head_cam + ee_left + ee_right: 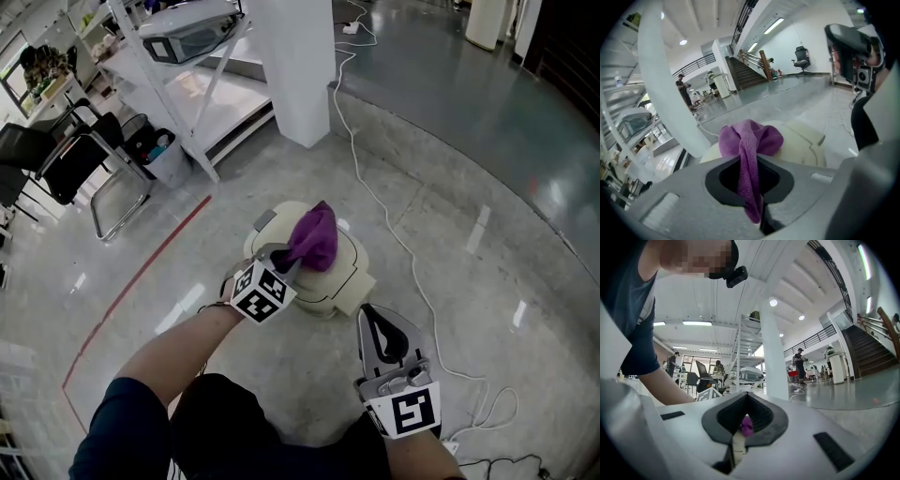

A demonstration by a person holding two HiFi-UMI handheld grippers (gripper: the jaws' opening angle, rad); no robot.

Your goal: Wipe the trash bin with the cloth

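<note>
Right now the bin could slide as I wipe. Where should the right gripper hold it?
Probably the near right edge of the bin, coming from the right: that edge is bare and faces the right gripper, while the cloth and left gripper occupy the top.

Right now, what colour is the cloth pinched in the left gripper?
Purple. The soft crumpled cloth shows best in the left gripper view.

Purple cloth point(314, 234) (bunched) atop cream bin point(349, 274)
</note>
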